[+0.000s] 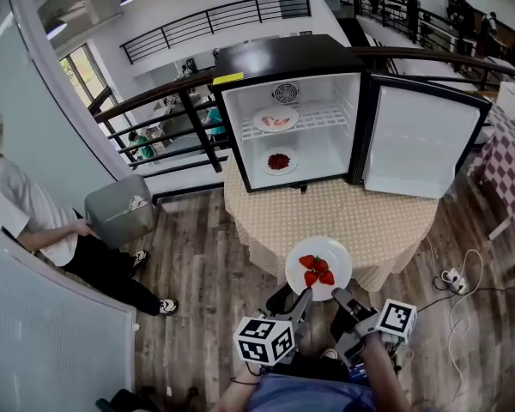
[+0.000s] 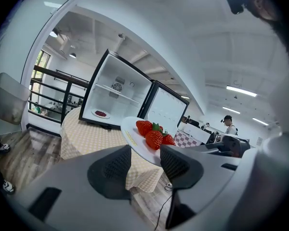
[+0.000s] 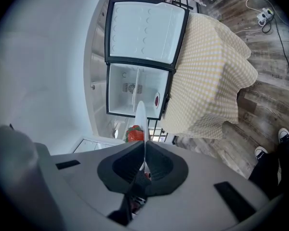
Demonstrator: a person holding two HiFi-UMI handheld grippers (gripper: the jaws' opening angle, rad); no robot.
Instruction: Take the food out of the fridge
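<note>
Gripping white plate (image 1: 341,255) of strawberries (image 1: 317,270) by rim at five o'clock, right gripper (image 1: 336,295) clenched tight. Left gripper (image 1: 306,297) at seven o'clock, jaws apart beside rim (no squeeze visible). Beyond, at twelve o'clock: cloth-covered table (image 1: 326,217), open fridge (image 1: 266,58), upper plate (image 1: 275,120) and lower plate (image 1: 280,161) inside.
</note>
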